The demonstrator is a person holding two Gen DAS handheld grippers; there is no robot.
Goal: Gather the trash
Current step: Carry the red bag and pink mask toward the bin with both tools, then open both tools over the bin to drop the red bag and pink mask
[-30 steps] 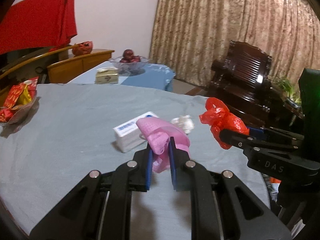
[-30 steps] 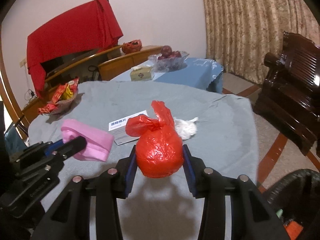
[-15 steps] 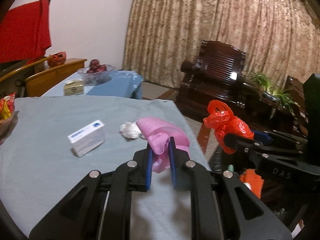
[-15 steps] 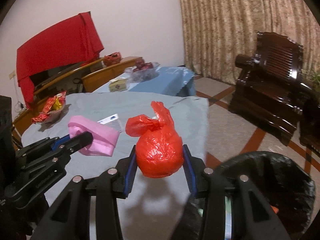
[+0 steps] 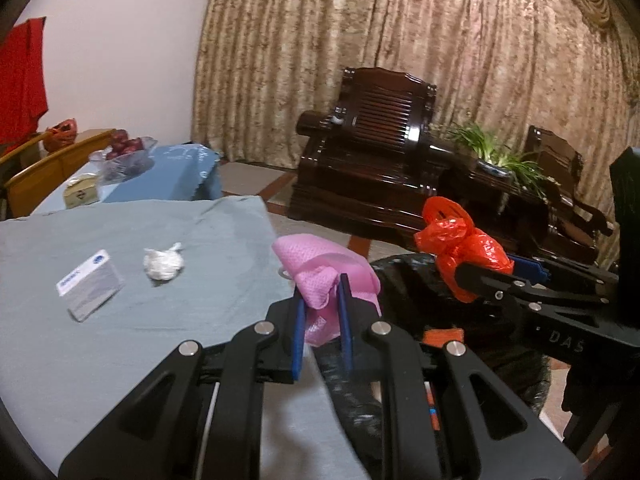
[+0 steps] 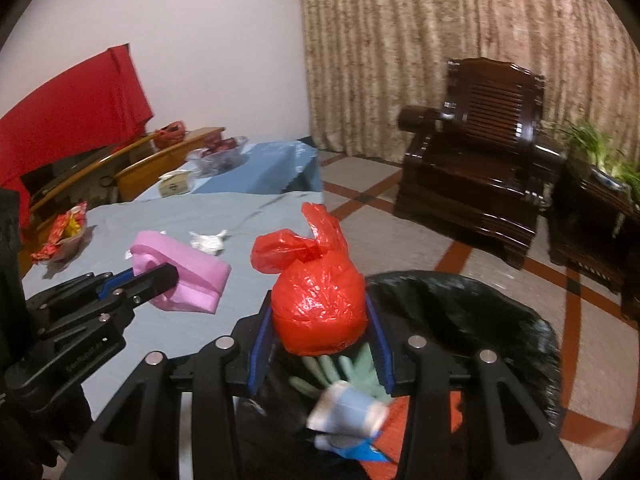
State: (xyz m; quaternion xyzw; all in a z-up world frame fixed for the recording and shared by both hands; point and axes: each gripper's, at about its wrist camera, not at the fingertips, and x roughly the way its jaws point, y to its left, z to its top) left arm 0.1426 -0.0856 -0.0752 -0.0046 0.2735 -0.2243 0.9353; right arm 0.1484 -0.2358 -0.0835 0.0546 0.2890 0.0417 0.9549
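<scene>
My left gripper (image 5: 320, 280) is shut on a pink foam wrapper (image 5: 324, 268), held at the table's right edge; it also shows in the right wrist view (image 6: 180, 276). My right gripper (image 6: 318, 312) is shut on a tied red plastic bag (image 6: 316, 304), held over the open black-lined trash bin (image 6: 480, 312). The bag also shows in the left wrist view (image 5: 464, 252). A green glove (image 6: 344, 372) and a white-blue wrapper (image 6: 348, 412) lie in the bin. A crumpled white tissue (image 5: 162, 266) and a small white box (image 5: 90, 284) lie on the grey tablecloth (image 5: 120, 360).
A dark wooden armchair (image 6: 480, 176) and a plant (image 5: 504, 156) stand beyond the bin. A blue-covered side table (image 6: 256, 172) carries a fruit bowl and a tissue box. A snack basket (image 6: 64, 236) sits at the table's far left.
Both grippers have swung right, off the table toward the bin. The red bag now hangs over the bin opening; the pink wrapper has reached the table edge.
</scene>
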